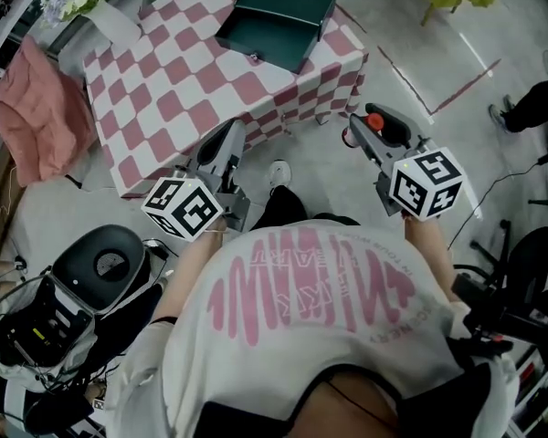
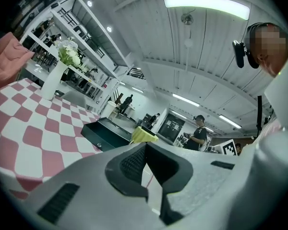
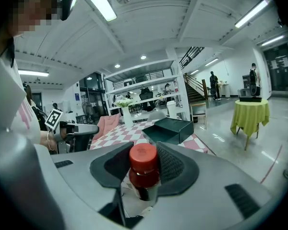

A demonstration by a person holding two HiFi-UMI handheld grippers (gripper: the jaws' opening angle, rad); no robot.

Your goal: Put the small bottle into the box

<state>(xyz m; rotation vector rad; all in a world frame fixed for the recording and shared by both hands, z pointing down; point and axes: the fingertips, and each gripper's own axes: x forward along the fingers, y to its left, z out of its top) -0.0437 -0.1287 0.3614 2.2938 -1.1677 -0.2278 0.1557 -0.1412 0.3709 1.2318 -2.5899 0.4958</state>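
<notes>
A small bottle (image 3: 144,171) with a red cap and dark contents stands upright between the pads of my right gripper (image 3: 144,164), which is shut on it. In the head view that gripper (image 1: 370,128) hangs over the floor, just off the table's near right corner, with the red cap (image 1: 374,121) showing. The dark green box (image 1: 276,21) lies open on the far part of the checkered table (image 1: 183,89); it also shows ahead as the box (image 3: 169,130) and the box (image 2: 105,134). My left gripper (image 1: 230,133) is at the table's near edge, its tips (image 2: 146,150) together and holding nothing.
A white vase of flowers (image 1: 91,3) stands at the table's far left corner. A pink cloth (image 1: 32,108) drapes a seat to the left. Black equipment (image 1: 91,272) sits on the floor at my left. A yellow-green table (image 3: 249,114) stands far right. A person (image 2: 199,133) stands in the background.
</notes>
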